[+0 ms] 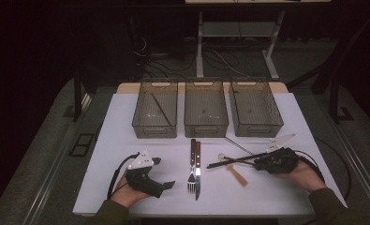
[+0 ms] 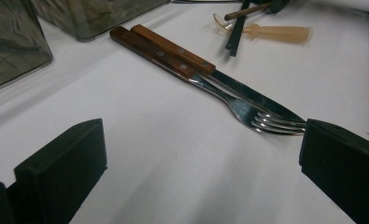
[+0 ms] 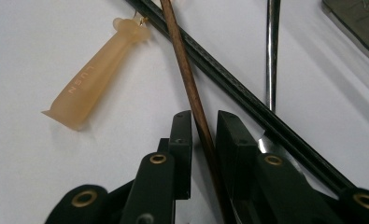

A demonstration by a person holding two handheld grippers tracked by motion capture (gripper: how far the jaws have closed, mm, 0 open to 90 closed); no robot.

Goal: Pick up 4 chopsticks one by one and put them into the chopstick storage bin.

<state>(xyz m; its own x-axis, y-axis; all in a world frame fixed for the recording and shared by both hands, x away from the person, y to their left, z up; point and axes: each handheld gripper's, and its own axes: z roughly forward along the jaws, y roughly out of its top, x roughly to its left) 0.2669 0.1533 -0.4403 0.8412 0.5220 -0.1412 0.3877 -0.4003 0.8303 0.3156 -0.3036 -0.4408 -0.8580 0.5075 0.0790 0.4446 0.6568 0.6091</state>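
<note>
Near the table's (image 1: 126,108) right edge, a brown chopstick (image 3: 191,100) is seen between the right gripper's (image 3: 204,122) nearly closed jaws, apparently clamped; the hand is held low, pointing leftward.

Black right gripper (image 3: 204,122) on brown wooden chopstick (image 3: 188,79); black chopsticks (image 3: 229,70); translucent amber spoon (image 3: 95,77); brown-handled silver fork (image 2: 205,86) and knife (image 2: 210,70); smoky grey bins (image 1: 206,108); white table (image 1: 122,154).

brown wooden chopstick (image 3: 191,93), glossy black chopsticks (image 3: 229,60), translucent amber plastic spoon (image 3: 91,77), matt white table (image 3: 32,177)
</note>
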